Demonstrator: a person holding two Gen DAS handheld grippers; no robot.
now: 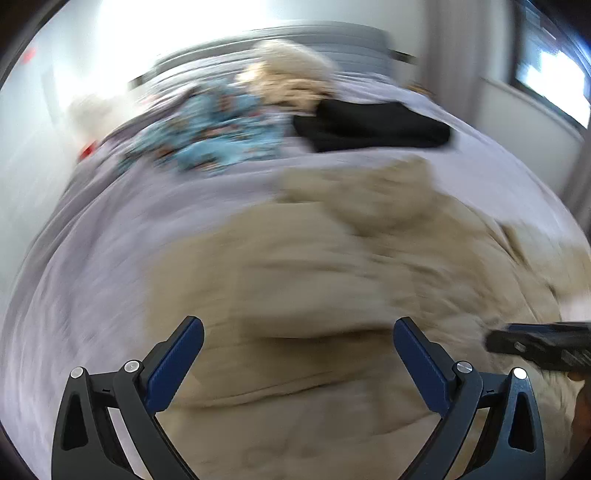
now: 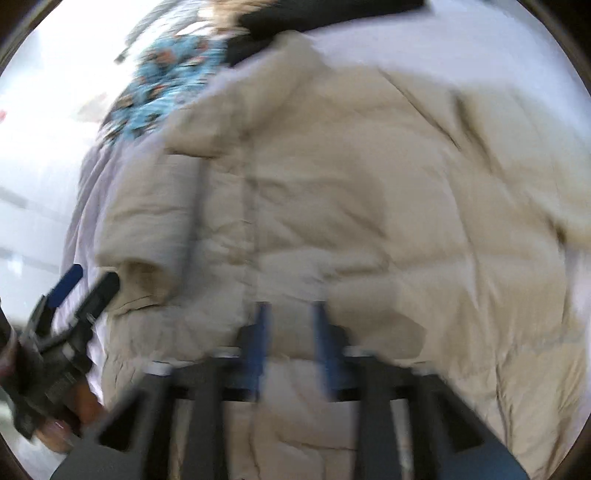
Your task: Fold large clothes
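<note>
A large beige padded jacket (image 1: 332, 266) lies spread on a bed with a pale lilac sheet (image 1: 110, 240); it fills the right wrist view (image 2: 351, 203). My left gripper (image 1: 298, 326) is open and empty just above the jacket's near part. It also shows at the left of the right wrist view (image 2: 92, 280), by the jacket's sleeve cuff. My right gripper (image 2: 290, 310) hovers over the jacket's lower hem with jaws narrowly apart and nothing between them; its tip shows at the right edge of the left wrist view (image 1: 535, 343). Both views are motion-blurred.
Farther up the bed lie a folded black garment (image 1: 373, 125), a blue patterned garment (image 1: 221, 133) and a cream fluffy item (image 1: 288, 77). A grey headboard (image 1: 295, 33) stands behind. A window (image 1: 554, 81) is at the right, a white wall at the left.
</note>
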